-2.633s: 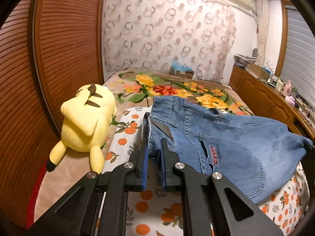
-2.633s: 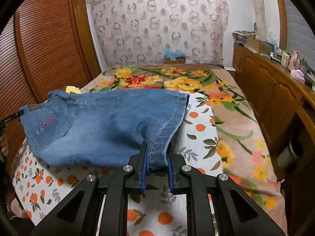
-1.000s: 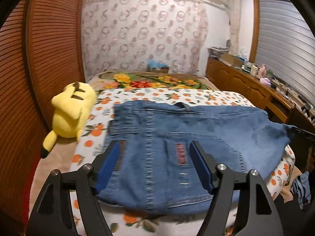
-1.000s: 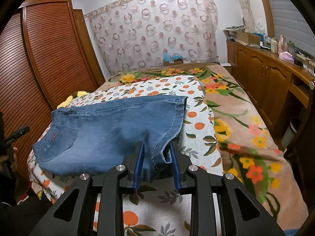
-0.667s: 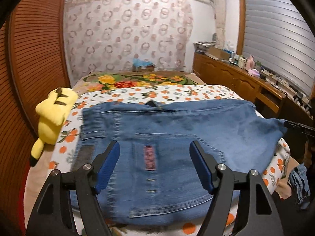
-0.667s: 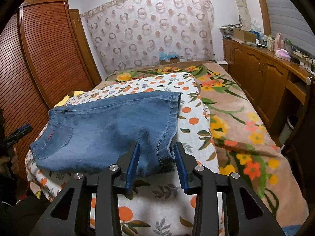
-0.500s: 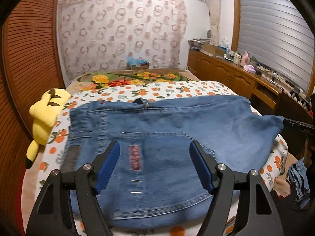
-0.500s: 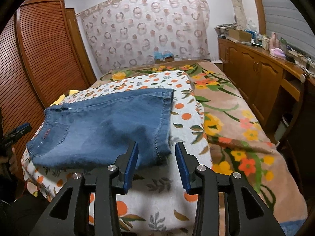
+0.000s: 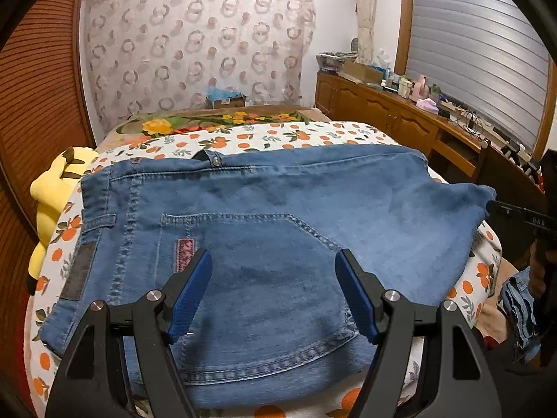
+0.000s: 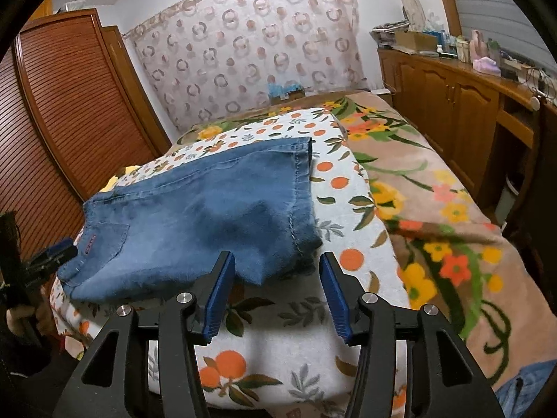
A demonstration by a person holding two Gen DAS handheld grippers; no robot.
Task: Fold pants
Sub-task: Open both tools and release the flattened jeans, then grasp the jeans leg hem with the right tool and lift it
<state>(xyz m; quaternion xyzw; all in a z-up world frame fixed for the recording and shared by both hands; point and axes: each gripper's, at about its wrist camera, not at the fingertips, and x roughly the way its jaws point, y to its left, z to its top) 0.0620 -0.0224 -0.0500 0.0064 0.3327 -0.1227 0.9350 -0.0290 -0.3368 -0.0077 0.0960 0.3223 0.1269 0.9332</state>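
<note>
Blue denim pants (image 9: 271, 230) lie folded flat on the orange-print sheet (image 9: 278, 136), back pocket up, waistband at the left. My left gripper (image 9: 273, 296) is open and empty, hovering above the pocket near the front edge. In the right wrist view the pants (image 10: 209, 209) lie left of centre with the hem end nearest. My right gripper (image 10: 275, 289) is open and empty, just in front of that hem corner. The left gripper also shows at the left edge (image 10: 52, 250).
A yellow plush toy (image 9: 55, 195) lies at the sheet's left edge by the wooden wardrobe (image 9: 34, 87). A floral blanket (image 10: 435, 202) covers the bed's right side. A wooden cabinet (image 10: 452, 97) with clutter runs along the right wall. More denim (image 9: 518, 310) lies low at the right.
Both grippers let go of the pants, opened and drew back toward the bed's front edge. The pants now lie flat on the sheet.
</note>
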